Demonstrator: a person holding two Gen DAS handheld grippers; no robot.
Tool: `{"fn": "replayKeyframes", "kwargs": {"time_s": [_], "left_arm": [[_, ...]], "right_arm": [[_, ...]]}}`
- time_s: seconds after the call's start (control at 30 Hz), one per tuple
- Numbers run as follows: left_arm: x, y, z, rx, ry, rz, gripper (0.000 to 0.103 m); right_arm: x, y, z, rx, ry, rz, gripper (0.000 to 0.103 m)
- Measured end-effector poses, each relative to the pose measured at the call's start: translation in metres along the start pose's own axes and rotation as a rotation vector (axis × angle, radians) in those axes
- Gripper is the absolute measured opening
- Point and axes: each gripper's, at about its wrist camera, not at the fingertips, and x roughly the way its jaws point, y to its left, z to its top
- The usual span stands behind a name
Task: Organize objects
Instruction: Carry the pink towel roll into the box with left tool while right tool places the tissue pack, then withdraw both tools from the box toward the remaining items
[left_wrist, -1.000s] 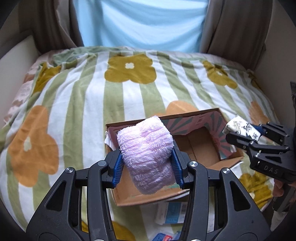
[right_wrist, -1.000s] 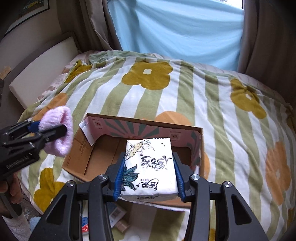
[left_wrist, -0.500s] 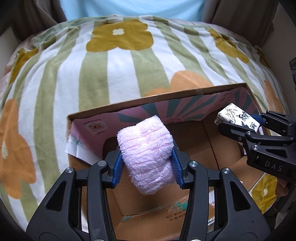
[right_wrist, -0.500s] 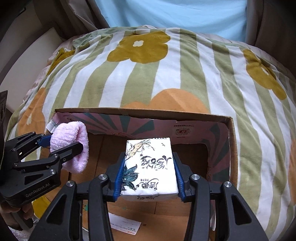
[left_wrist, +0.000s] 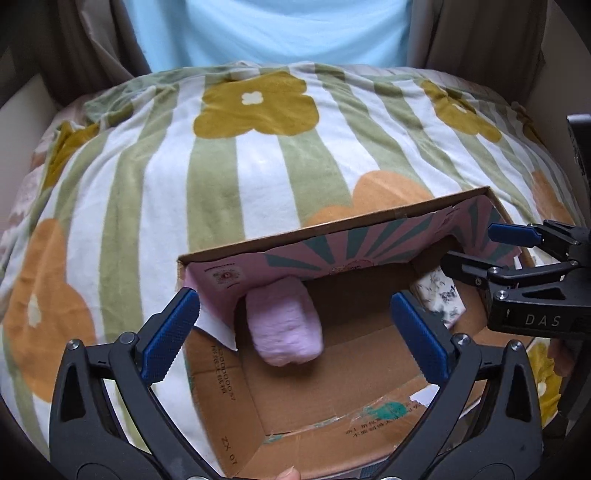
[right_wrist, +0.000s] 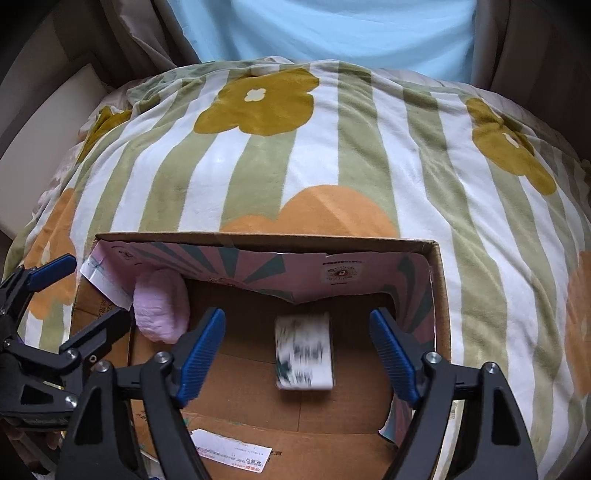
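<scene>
An open cardboard box (left_wrist: 332, 229) (right_wrist: 258, 238) lies on the bed. A fluffy pink roll (left_wrist: 284, 325) (right_wrist: 160, 310) is inside it at the left, blurred. A white printed tissue pack (right_wrist: 303, 350) (left_wrist: 437, 295) is inside it at the right, blurred as well. My left gripper (left_wrist: 295, 328) is open and empty above the box, over the pink roll; it also shows in the right wrist view (right_wrist: 79, 291). My right gripper (right_wrist: 297, 354) is open and empty over the tissue pack; it also shows in the left wrist view (left_wrist: 484, 249).
A striped blanket with yellow and orange flowers (left_wrist: 258, 155) (right_wrist: 332, 147) covers the bed. Brown curtains (left_wrist: 85, 40) and a light blue sheet (left_wrist: 273, 29) hang behind it. A white panel (right_wrist: 48, 122) stands at the left of the bed.
Both grippers have opened and let go: the pink roll and the tissue pack have dropped into the box. Before that, both grippers moved in over the box.
</scene>
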Motion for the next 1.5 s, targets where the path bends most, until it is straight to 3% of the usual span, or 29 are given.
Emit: {"fn": "replayKeyframes", "kwargs": {"time_s": [0.03,0.13,0.3,0.5,0.6,0.7,0.97,1.27,1.5], "left_arm": [[-0.003,0.001,0.0,-0.004,-0.003,-0.005,0.103],[-0.012,0.003,-0.003,-0.009,-0.009,-0.01,0.103],[-0.027,0.004,-0.006,-0.014,-0.023,-0.007,0.103],[-0.053,0.006,-0.008,-0.018,-0.059,0.011,0.103],[-0.069,0.006,-0.009,-0.02,-0.079,0.014,0.103],[-0.086,0.005,-0.013,-0.02,-0.098,0.008,0.103],[-0.139,-0.001,-0.026,-0.01,-0.149,0.017,0.103],[-0.196,-0.009,-0.062,0.022,-0.213,0.011,0.103],[-0.212,-0.016,-0.11,0.049,-0.223,-0.029,0.103]], "right_arm": [[-0.001,0.0,-0.001,0.001,-0.001,0.002,0.093],[-0.006,-0.001,-0.006,0.016,-0.008,0.029,0.101],[-0.019,0.002,-0.008,0.013,-0.02,0.038,0.101],[-0.042,0.011,-0.008,-0.051,-0.029,-0.028,0.101],[-0.06,0.013,-0.012,-0.05,-0.074,-0.017,0.101],[-0.078,0.021,-0.017,-0.077,-0.109,-0.064,0.101],[-0.13,0.035,-0.037,-0.101,-0.186,-0.036,0.101],[-0.178,0.04,-0.072,-0.114,-0.271,-0.08,0.101],[-0.191,0.037,-0.122,-0.165,-0.291,0.018,0.101]]}}
